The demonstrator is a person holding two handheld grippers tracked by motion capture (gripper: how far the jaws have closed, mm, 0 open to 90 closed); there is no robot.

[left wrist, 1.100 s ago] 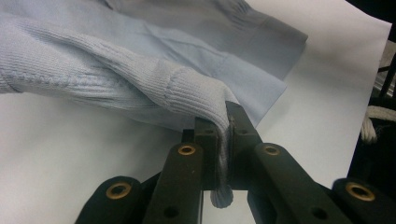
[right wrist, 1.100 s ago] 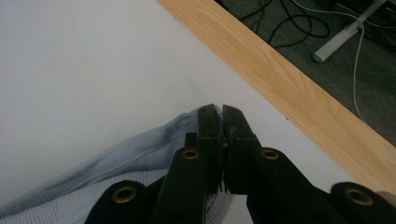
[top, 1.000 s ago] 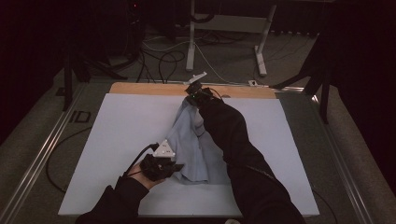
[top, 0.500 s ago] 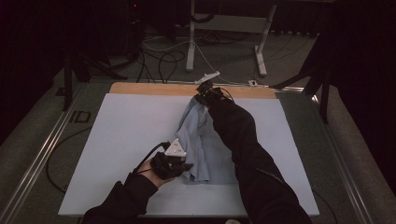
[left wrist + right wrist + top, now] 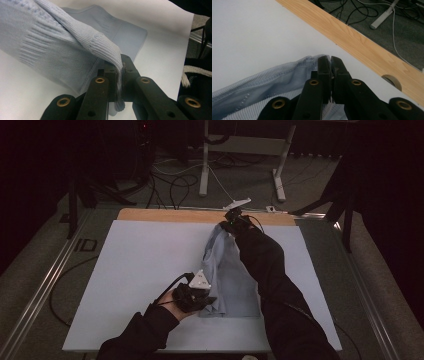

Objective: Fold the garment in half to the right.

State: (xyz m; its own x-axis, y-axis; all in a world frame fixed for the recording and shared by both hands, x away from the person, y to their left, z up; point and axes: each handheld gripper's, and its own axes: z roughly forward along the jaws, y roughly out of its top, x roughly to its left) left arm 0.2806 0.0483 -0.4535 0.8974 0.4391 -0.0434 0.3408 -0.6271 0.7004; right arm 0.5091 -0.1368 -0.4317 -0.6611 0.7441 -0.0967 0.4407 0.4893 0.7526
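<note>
Pale blue knit garment [image 5: 230, 275], stretched lengthwise

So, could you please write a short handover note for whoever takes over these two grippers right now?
Left gripper: shut on a ribbed edge of the pale blue knitted garment, near the table's front.
Right gripper: shut on the garment's hem at the far end, beside the wooden strip.
Garment: stretched lengthwise between both grippers over the white table cover.
Done: both ends gripped.
Left: probably lay it flat, smooth it and fold.
</note>
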